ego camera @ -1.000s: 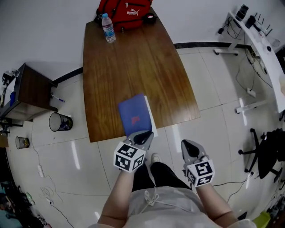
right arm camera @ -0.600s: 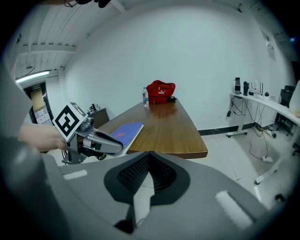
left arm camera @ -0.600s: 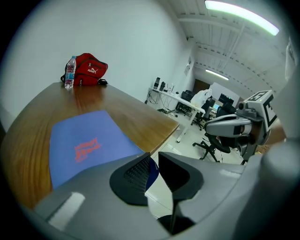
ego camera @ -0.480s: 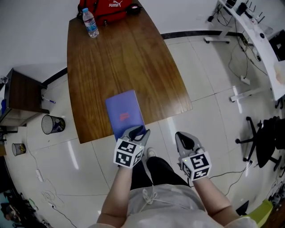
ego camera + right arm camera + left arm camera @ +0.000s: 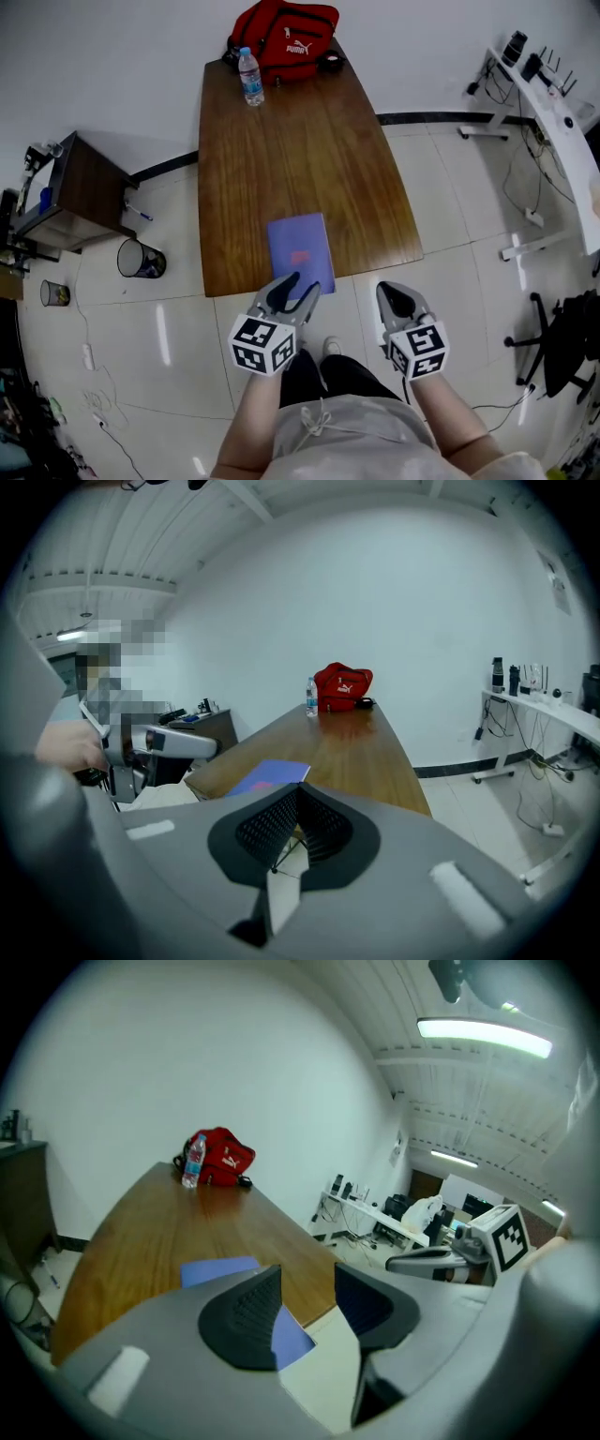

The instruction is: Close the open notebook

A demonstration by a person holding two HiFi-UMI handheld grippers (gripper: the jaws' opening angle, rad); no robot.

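The notebook point(image 5: 300, 251) lies flat and closed on the wooden table point(image 5: 300, 141), blue cover up, close to the near edge. My left gripper point(image 5: 298, 287) hovers just short of that edge, a little above it. Its jaws are opening and nothing is between them. In the left gripper view the notebook point(image 5: 220, 1270) shows beyond the parted jaws of the left gripper point(image 5: 305, 1283). My right gripper point(image 5: 394, 292) hangs over the floor to the right of the notebook, shut and empty. In the right gripper view the pads of the right gripper point(image 5: 296, 795) meet, with the notebook point(image 5: 267, 775) ahead on the left.
A red bag point(image 5: 284, 30) and a water bottle point(image 5: 250, 77) stand at the table's far end. A dark side cabinet point(image 5: 80, 192) and a waste bin point(image 5: 141, 260) are on the left. A white desk point(image 5: 553, 122) and an office chair point(image 5: 562, 337) are on the right.
The left gripper, which was at the notebook's near edge with its jaws nearly closed, has drawn back and risen with its jaws wide. The notebook now lies flat. The right gripper shifted slightly.
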